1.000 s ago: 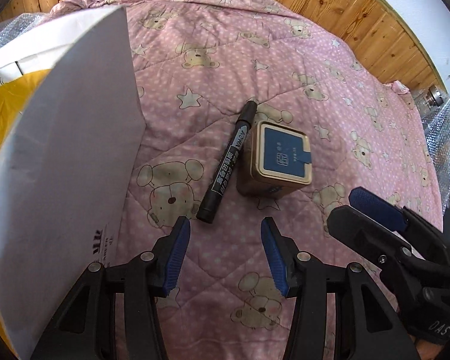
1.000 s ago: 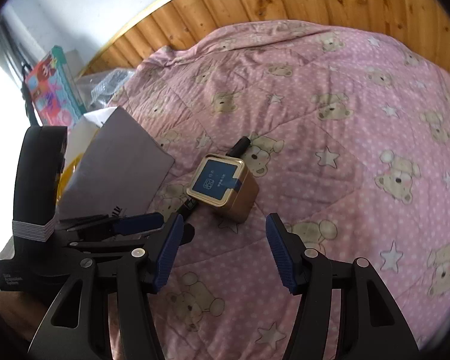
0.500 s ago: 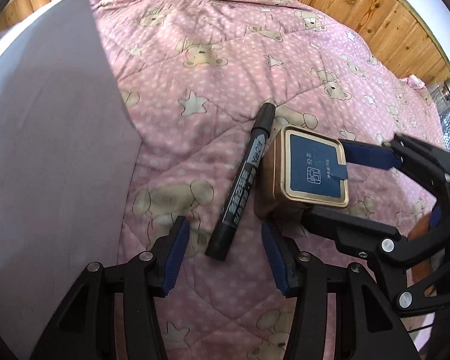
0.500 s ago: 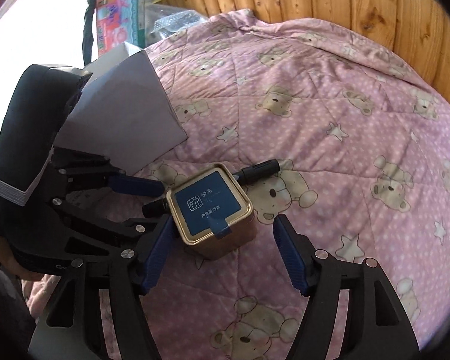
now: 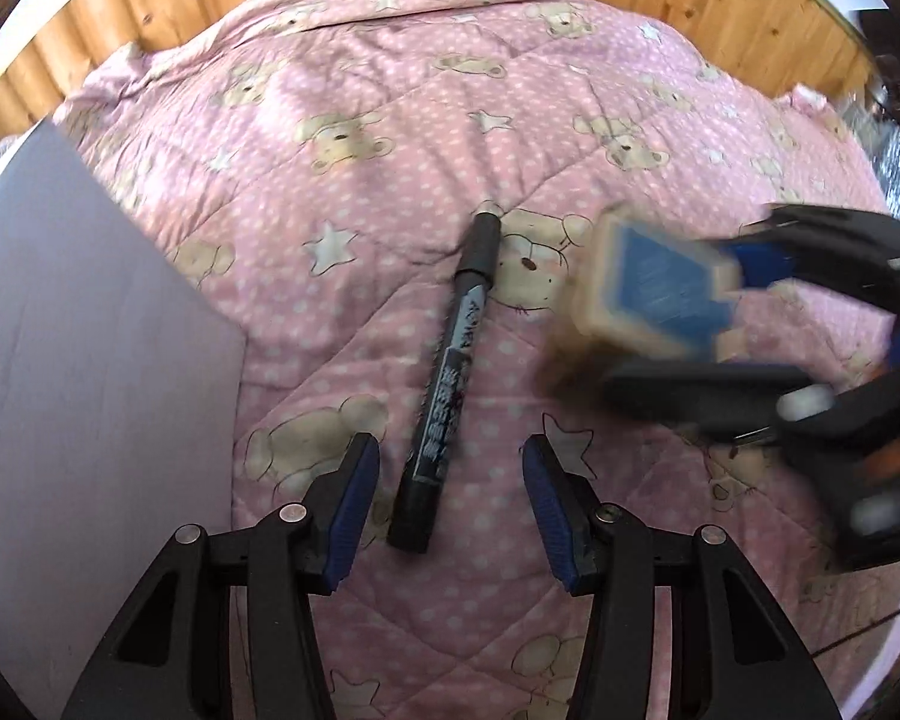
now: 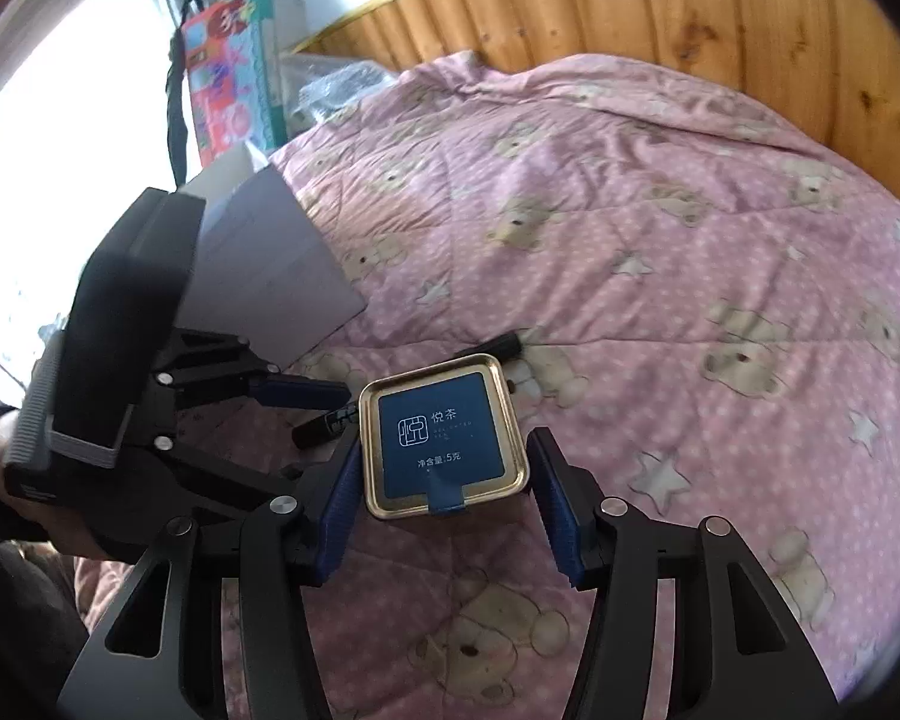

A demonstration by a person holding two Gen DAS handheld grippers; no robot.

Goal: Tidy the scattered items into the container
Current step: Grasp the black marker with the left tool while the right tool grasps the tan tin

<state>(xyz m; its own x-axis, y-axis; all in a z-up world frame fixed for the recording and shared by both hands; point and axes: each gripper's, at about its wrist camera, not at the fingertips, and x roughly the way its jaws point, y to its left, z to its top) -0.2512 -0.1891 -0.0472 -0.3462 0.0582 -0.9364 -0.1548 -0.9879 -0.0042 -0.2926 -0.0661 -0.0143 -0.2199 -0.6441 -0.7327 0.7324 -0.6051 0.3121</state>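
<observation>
Right gripper (image 6: pixel 444 498): my two blue pads stand either side of the tea tin (image 6: pixel 441 441), clamped on its walls; the right pad looks a hair off the rim, so I cannot vouch for contact on that side.
Tea tin: gold, square, blue label on its lid facing the right wrist camera, low centre of that frame. From the left wrist view it is a blurred block at middle right (image 5: pixel 654 294), held between the right gripper's fingers (image 5: pixel 756 261).
Left gripper (image 5: pixel 444 504): my fingers are wide apart and grip nothing.
Marker pen (image 5: pixel 450 384): black, lying on the quilt, running from frame centre down into the gap between my left pads; its lower end sits between them, touching neither. In the right wrist view only its ends show, either side of the tin.
Quilt (image 5: pixel 390 120): pink, with bears and stars, covering most of both frames.
Container (image 5: pixel 90 360): a pale flap or wall fills the left edge of the left wrist frame, just beside my left finger; its inside is not visible.
Wooden panelling (image 6: pixel 720 18): along the top.
</observation>
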